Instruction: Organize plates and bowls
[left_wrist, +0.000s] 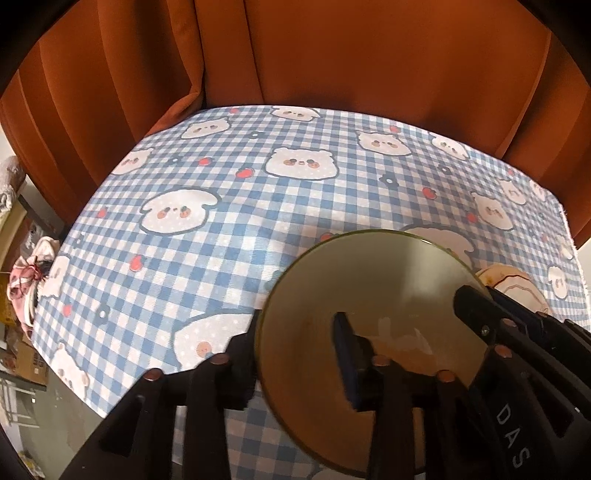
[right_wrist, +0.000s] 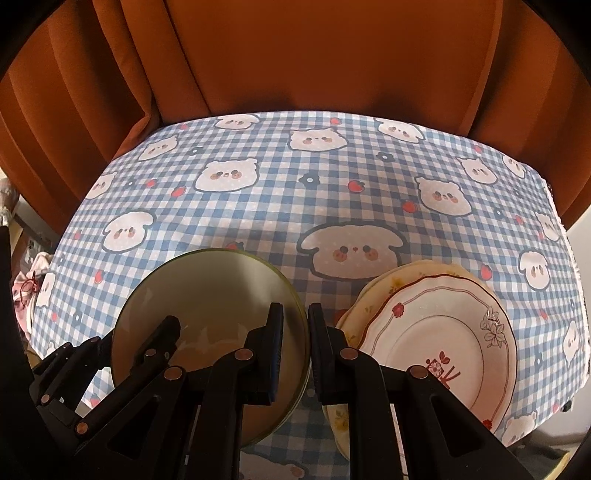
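A green-rimmed bowl (right_wrist: 210, 325) sits low over the checked cloth of the bench (right_wrist: 295, 206), with a stack of flowered plates (right_wrist: 443, 332) just beside it on the right and rust curtains (right_wrist: 295, 55) behind. Both tools tilt steeply down. The right hand-held gripper (right_wrist: 295, 343) is clamped on the bowl's rim. The left hand-held gripper (left_wrist: 295, 354) straddles the opposite rim, its jaws slightly apart. Only the right view shows the plates fully.
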